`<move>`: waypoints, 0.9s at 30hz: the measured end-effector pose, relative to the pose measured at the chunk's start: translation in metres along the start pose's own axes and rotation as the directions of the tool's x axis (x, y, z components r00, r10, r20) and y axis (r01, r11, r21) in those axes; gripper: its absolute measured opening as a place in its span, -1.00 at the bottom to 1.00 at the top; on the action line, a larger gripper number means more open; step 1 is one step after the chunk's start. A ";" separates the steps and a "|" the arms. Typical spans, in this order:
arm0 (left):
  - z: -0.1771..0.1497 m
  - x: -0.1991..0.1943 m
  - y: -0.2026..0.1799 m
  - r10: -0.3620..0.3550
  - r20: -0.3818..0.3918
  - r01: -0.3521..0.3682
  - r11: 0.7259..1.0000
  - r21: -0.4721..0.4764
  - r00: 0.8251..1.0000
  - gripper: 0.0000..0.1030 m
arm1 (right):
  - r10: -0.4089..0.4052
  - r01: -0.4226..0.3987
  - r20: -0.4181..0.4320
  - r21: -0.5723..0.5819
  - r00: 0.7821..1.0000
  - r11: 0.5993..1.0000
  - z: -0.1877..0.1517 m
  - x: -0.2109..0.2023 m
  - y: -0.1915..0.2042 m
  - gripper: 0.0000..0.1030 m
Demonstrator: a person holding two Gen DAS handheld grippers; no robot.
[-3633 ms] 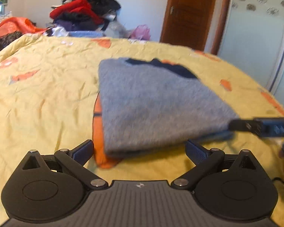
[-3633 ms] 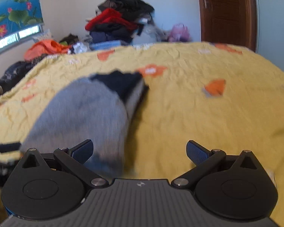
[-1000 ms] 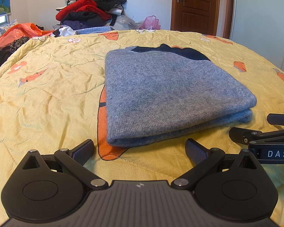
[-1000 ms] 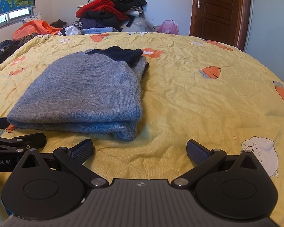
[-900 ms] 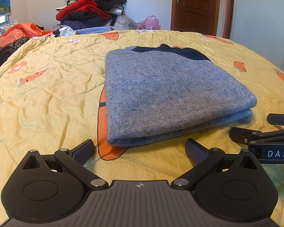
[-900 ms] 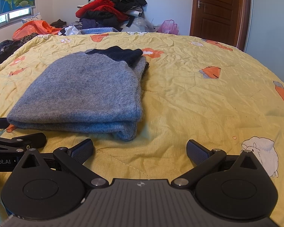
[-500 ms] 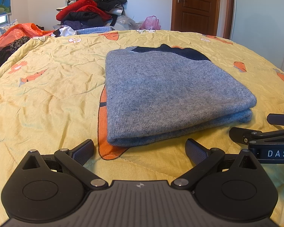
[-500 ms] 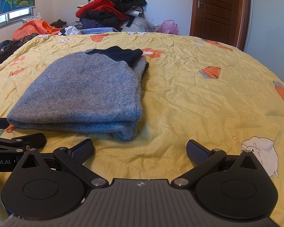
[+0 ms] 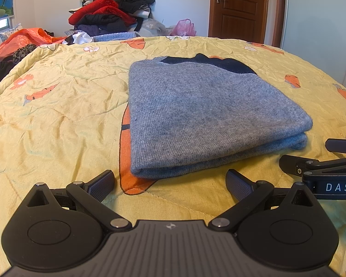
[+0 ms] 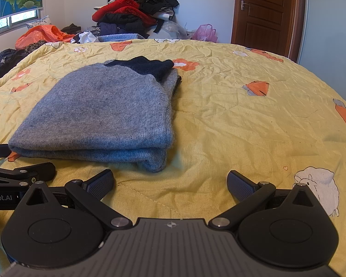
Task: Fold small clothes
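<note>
Left hand-held gripper [image 9: 170, 182] agape | right hand-held gripper [image 10: 170, 182] agape | sheep print [image 10: 316, 184] right-view only | folded sweater [image 9: 203, 117]

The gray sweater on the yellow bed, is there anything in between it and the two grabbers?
Nothing visible is. The folded gray sweater lies flat on the yellow bedspread, and only bare bedspread shows between its near edge and the open left gripper. The open right gripper faces its near corner the same way.
</note>
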State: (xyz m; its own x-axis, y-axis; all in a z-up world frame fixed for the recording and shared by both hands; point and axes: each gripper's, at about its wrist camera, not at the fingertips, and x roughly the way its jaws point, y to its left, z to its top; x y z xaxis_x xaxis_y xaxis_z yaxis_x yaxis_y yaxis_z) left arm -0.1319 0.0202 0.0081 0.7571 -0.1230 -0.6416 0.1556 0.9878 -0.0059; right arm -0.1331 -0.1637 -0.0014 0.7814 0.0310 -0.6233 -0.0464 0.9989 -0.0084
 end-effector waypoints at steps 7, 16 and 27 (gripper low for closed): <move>0.000 0.000 0.000 -0.001 0.000 0.001 1.000 0.000 1.000 1.00 | 0.000 0.000 0.000 0.000 1.000 1.000 0.000 0.000 0.000 0.99; 0.000 0.000 0.001 0.001 0.003 -0.001 1.000 -0.011 1.000 1.00 | 0.000 0.000 0.000 0.000 1.000 1.000 0.000 0.000 0.000 0.99; -0.002 -0.006 -0.002 0.081 -0.016 -0.082 0.994 -0.074 0.997 1.00 | 0.000 0.000 0.000 0.000 1.000 1.000 0.000 0.000 0.000 0.99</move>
State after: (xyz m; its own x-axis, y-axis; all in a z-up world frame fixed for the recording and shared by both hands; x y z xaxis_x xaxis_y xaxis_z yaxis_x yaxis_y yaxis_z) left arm -0.1377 0.0190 0.0104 0.7570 -0.0410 -0.6521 0.0458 0.9989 -0.0096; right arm -0.1330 -0.1637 -0.0015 0.7815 0.0309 -0.6232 -0.0464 0.9989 -0.0086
